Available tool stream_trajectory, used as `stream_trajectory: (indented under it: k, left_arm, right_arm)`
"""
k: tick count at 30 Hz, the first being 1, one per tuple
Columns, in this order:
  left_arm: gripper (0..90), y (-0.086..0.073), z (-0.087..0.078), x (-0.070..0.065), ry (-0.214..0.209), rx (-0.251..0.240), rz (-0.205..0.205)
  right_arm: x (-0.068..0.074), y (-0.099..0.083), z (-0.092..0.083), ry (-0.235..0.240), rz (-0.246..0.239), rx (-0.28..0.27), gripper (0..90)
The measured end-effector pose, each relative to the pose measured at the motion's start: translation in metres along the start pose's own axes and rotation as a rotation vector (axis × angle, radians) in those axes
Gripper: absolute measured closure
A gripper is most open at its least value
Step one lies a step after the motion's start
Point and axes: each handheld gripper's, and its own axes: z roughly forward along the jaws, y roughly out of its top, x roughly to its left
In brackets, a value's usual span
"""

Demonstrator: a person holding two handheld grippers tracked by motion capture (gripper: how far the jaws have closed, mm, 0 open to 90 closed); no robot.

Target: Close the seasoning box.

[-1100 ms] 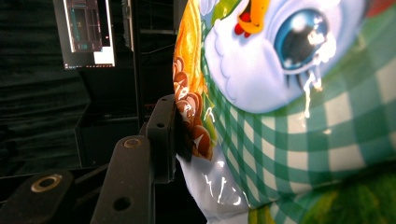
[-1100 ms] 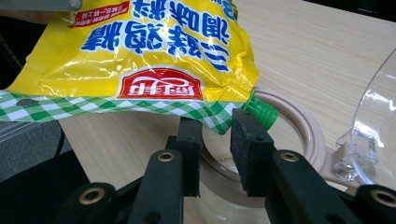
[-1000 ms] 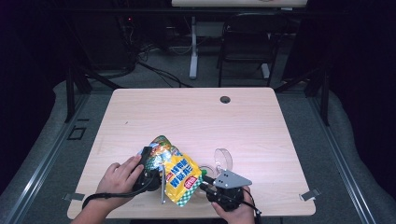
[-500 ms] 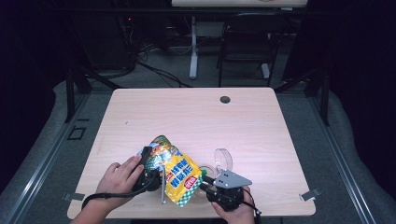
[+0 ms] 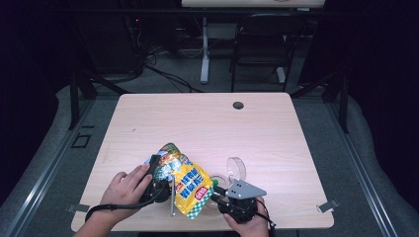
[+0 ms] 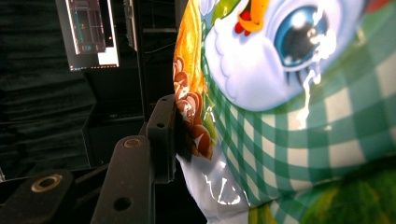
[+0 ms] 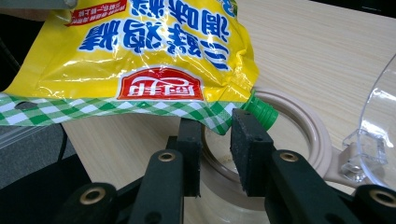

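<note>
- Two grippers share one glossy yellow-and-green foil seasoning pouch (image 5: 190, 190), lifted at the lower middle of the high view above the pale wooden table (image 5: 276, 133).
- Left gripper (image 5: 157, 174) pinches the pouch's upper, cartoon-printed end, likely steadying it.
- Right gripper (image 7: 215, 133) nips the chequered lower corner beside the green screw cap (image 7: 259, 113), seemingly tilting the spout toward the beige round container (image 7: 299, 135).
- Blue Chinese characters and a red logo show upside down; I cannot read them reliably.
</note>
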Motion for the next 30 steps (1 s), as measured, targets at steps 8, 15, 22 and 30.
stream_trajectory:
  k: [8, 15, 22, 30]
  left_arm:
    - [57.3, -0.0015, -0.0021, 0.0033, -0.01, 0.011, 0.016]
    - [57.3, -0.0011, -0.0038, 0.0068, -0.026, 0.01, 0.017]
    - [57.4, 0.0006, -0.004, 0.0083, -0.026, 0.01, 0.028]
    - [57.5, 0.0017, -0.0054, 0.0106, -0.021, 0.016, 0.037]
  right_arm:
    - [0.0016, 0.001, 0.0015, 0.009, -0.005, 0.001, 74.5]
    - [0.0024, 0.0012, -0.0003, 0.002, -0.021, -0.008, 80.3]
    - [0.0046, 0.0014, -0.0016, -0.015, -0.06, 0.003, 82.3]
    - [0.0064, 0.0016, -0.0023, -0.027, -0.072, 0.003, 86.8]
